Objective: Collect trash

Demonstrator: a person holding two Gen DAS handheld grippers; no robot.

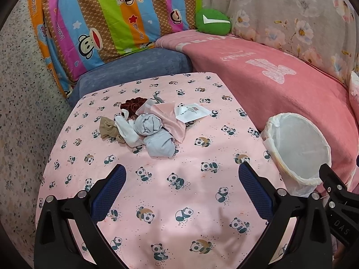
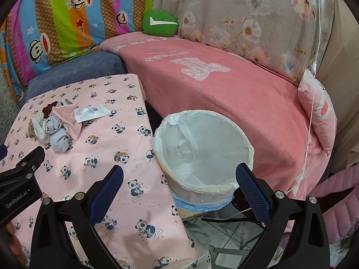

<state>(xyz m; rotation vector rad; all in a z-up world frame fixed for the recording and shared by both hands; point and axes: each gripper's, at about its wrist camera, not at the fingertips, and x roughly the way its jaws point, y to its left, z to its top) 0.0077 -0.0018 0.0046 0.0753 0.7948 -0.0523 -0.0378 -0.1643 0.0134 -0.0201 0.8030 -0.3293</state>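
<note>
A heap of small items lies at the far middle of the panda-print table [image 1: 170, 192] [image 2: 125, 148]: a white paper packet [image 1: 190, 113] [image 2: 90, 112], a pink cloth [image 1: 169, 117] [image 2: 67, 117], rolled grey socks [image 1: 154, 134] [image 2: 57, 134], a white sock [image 1: 126, 127], a tan cloth [image 1: 108, 129] and a dark red scrunchie [image 1: 132, 104]. A white-lined bin [image 1: 298, 148] [image 2: 202, 152] stands off the table's right edge. My left gripper [image 1: 181, 173] hangs open above bare tablecloth, short of the heap. My right gripper [image 2: 179, 174] is open over the bin's near rim.
A pink blanket [image 1: 280, 83] [image 2: 224, 89] covers the sofa behind the bin, with a green cushion [image 1: 212, 21] [image 2: 160, 23], floral cover [image 2: 246, 18] and striped cartoon bedding [image 1: 107, 18] behind. A blue cushion [image 1: 134, 67] sits beyond the table. A white cable [image 2: 311, 112] dangles at right.
</note>
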